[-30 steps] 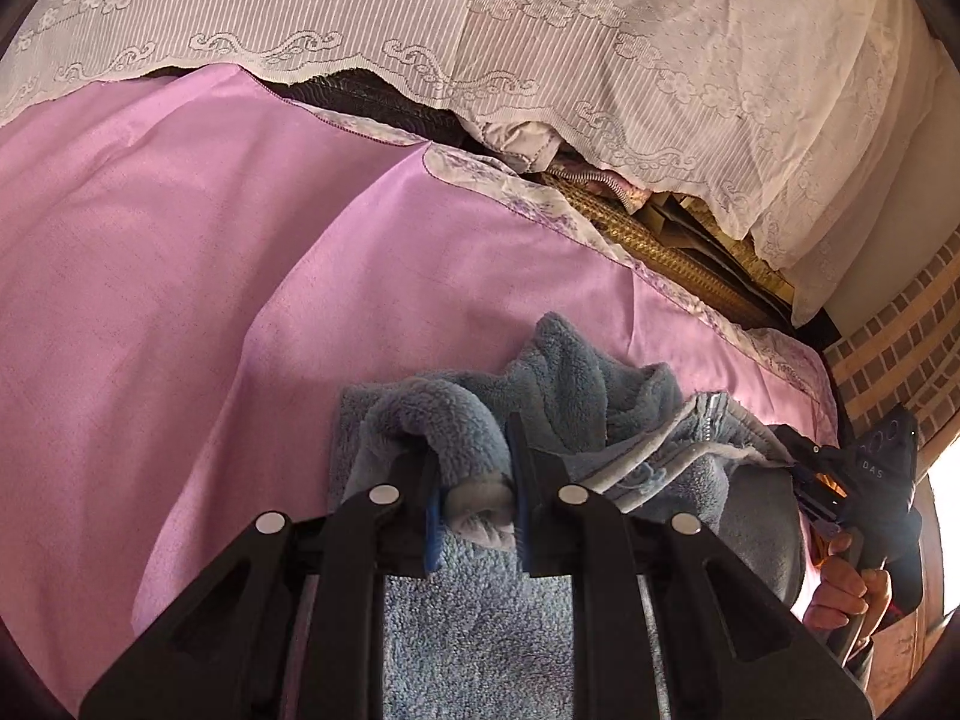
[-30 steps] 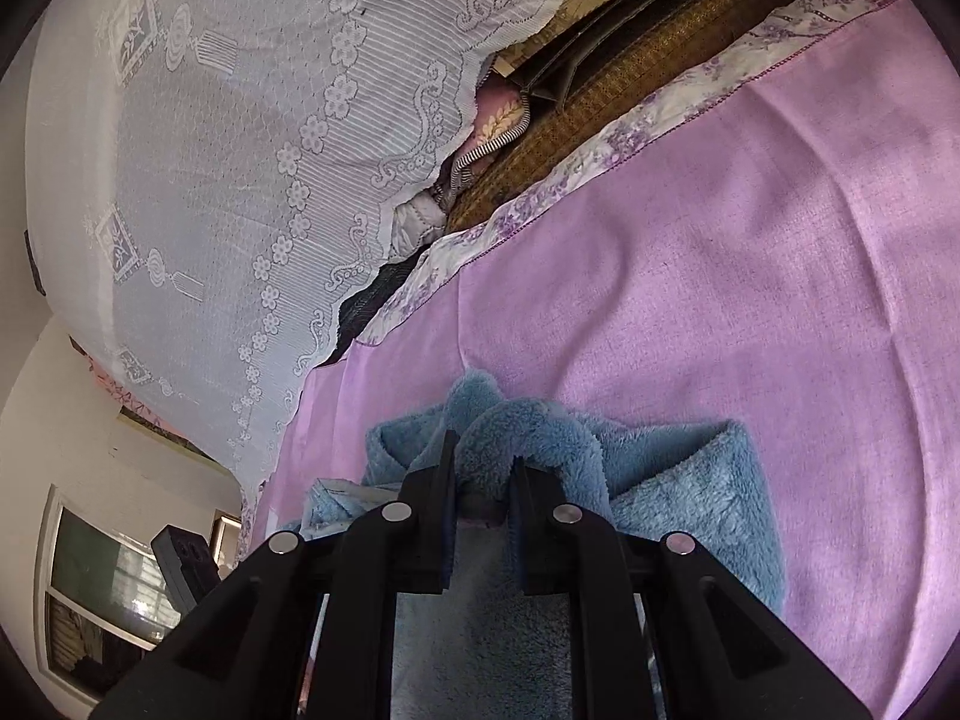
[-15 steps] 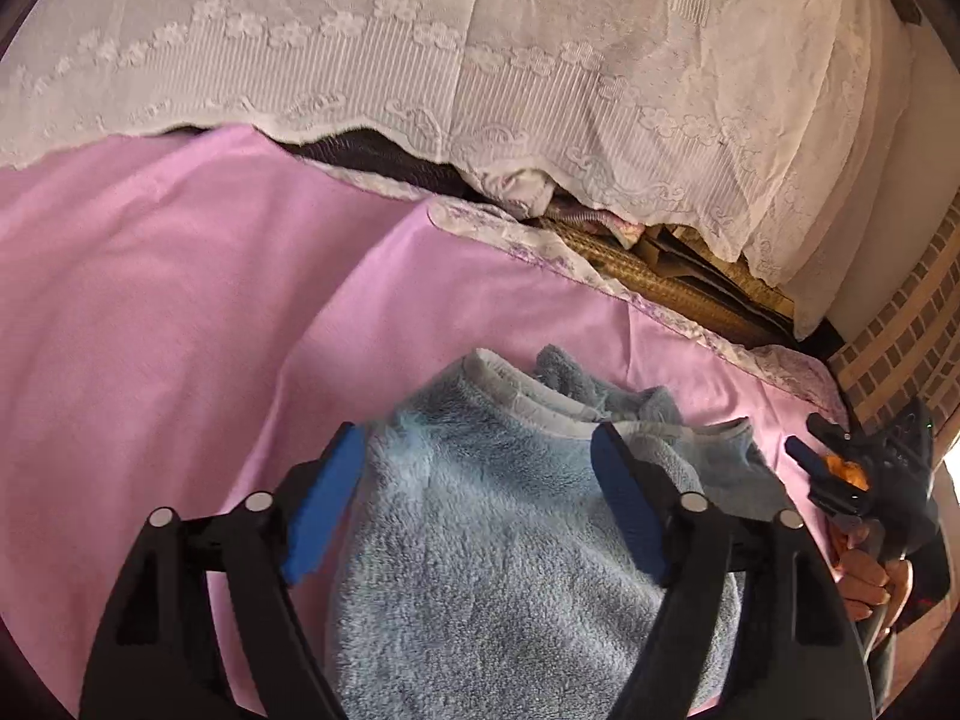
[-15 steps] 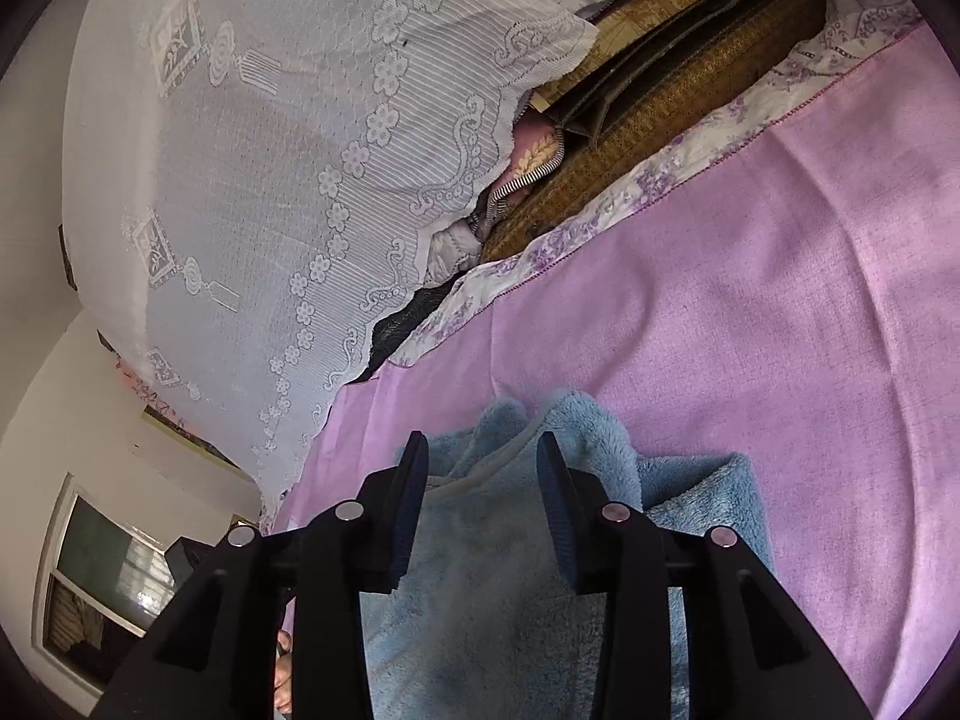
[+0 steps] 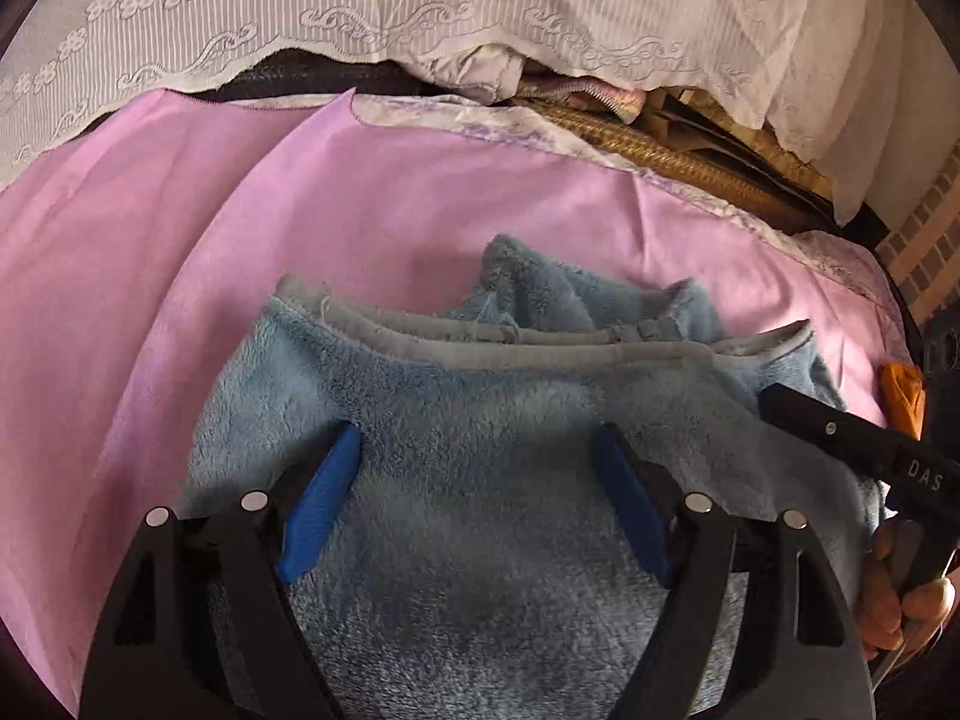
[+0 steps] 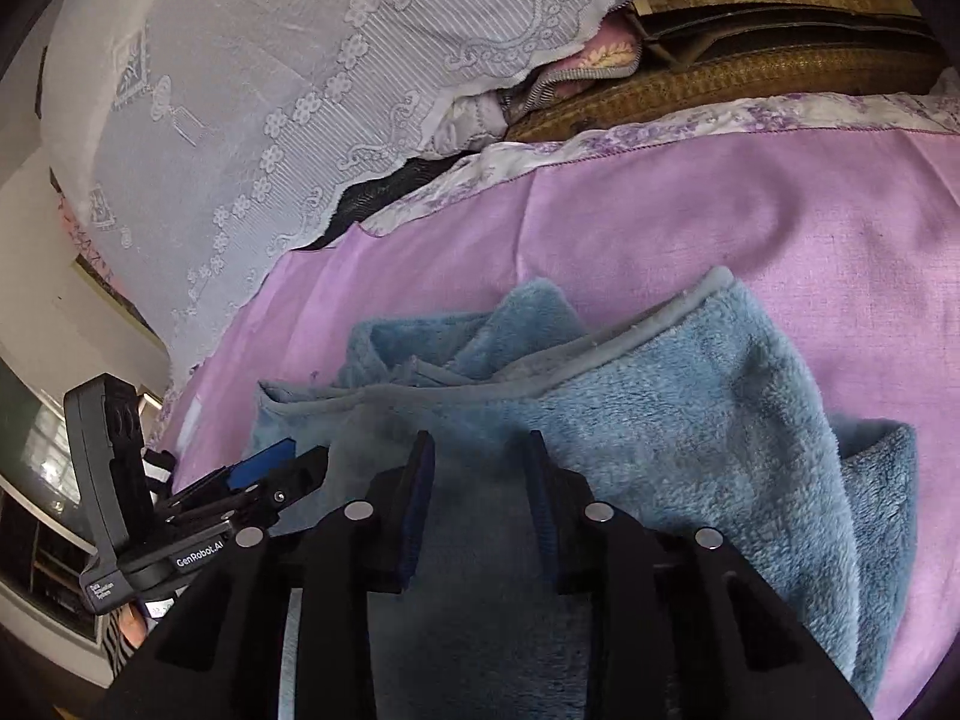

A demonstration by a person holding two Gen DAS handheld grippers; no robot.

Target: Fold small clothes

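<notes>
- Two grippers are working over one blue fleece garment [image 5: 480, 468], which is lying folded on the pink sheet [image 5: 120, 312], its grey-trimmed edge facing the lace cover [image 5: 420, 6] at the far side.
- Step in hand (a judgement): one fold is being finished, with the upper layer laid over the lower one and both tools letting go.
- Left gripper [image 5: 480, 498] is standing released, its jaws spread wide above the garment's near half; no cloth is lying between the blue pads [image 5: 324, 498].
- Right gripper [image 6: 477, 504] is hovering over the garment's near edge with a narrow gap between its jaws; its jaws have just been closing, and the gap is showing flat fleece behind it, nothing pinched.
- Next move is probably calling for a fresh grasp at one side of the garment, then a carry across toward the opposite side; a loose flap at the garment's far edge may need tucking first.
- Compared with a second ago: the left gripper was clenched on a bunched fold of the fleece and its jaws have since been opening; the right was clamped on the cloth too. The garment, heaped then, is now lying flat with its trim showing.
</notes>
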